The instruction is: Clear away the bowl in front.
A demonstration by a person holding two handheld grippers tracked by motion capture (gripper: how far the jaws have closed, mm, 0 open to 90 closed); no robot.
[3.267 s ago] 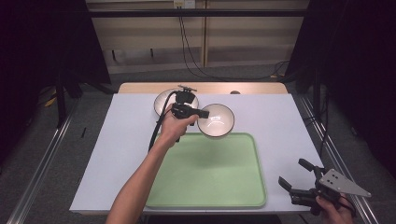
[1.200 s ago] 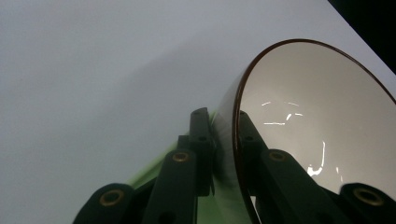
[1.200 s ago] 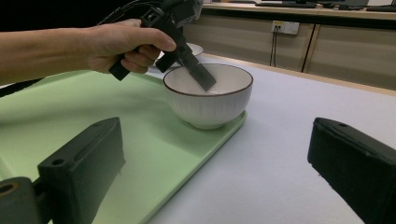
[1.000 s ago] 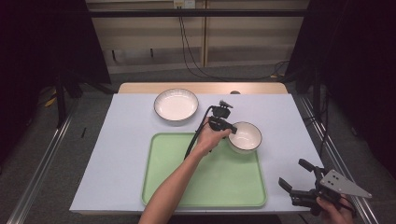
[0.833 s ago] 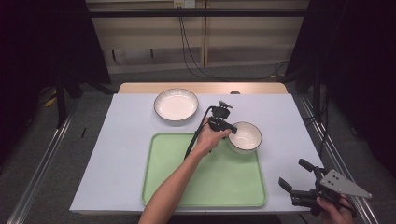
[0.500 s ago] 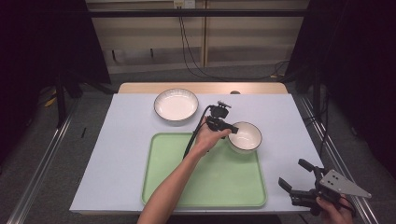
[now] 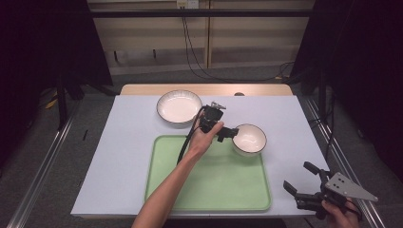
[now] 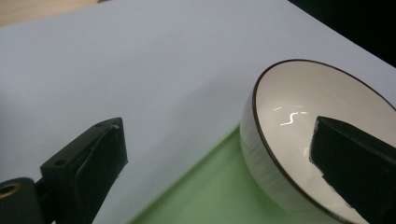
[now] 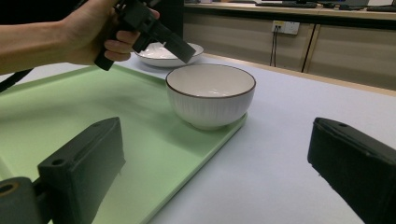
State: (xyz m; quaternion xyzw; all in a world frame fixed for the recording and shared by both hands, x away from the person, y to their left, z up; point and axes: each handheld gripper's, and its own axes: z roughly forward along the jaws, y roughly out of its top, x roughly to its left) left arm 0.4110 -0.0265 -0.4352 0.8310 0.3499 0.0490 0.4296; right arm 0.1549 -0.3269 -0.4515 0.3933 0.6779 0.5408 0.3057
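Observation:
A white bowl with a dark rim (image 7: 249,138) stands on the far right corner of the green tray (image 7: 209,180). My left gripper (image 7: 229,133) is at the bowl's left side and is open. In the left gripper view the jaws are wide apart (image 8: 217,126), with the bowl's near rim (image 8: 289,102) between them and the right jaw over its inside. The right gripper view shows the bowl (image 9: 210,95) resting on the tray's edge (image 9: 70,107), with the left gripper (image 9: 180,49) just above its rim. My right gripper (image 7: 298,176) hovers open off the table's front right corner.
A wide shallow white bowl (image 7: 179,107) sits behind the tray on the pale table cover (image 7: 119,156), and appears again (image 9: 159,53) in the right gripper view. The left gripper's cable (image 7: 185,142) trails along the forearm over the tray. Dark floor surrounds the table.
The left gripper carried the bowl from beside the shallow bowl to the tray's far right corner. Over the last second it has barely shifted. The right gripper has stayed put.

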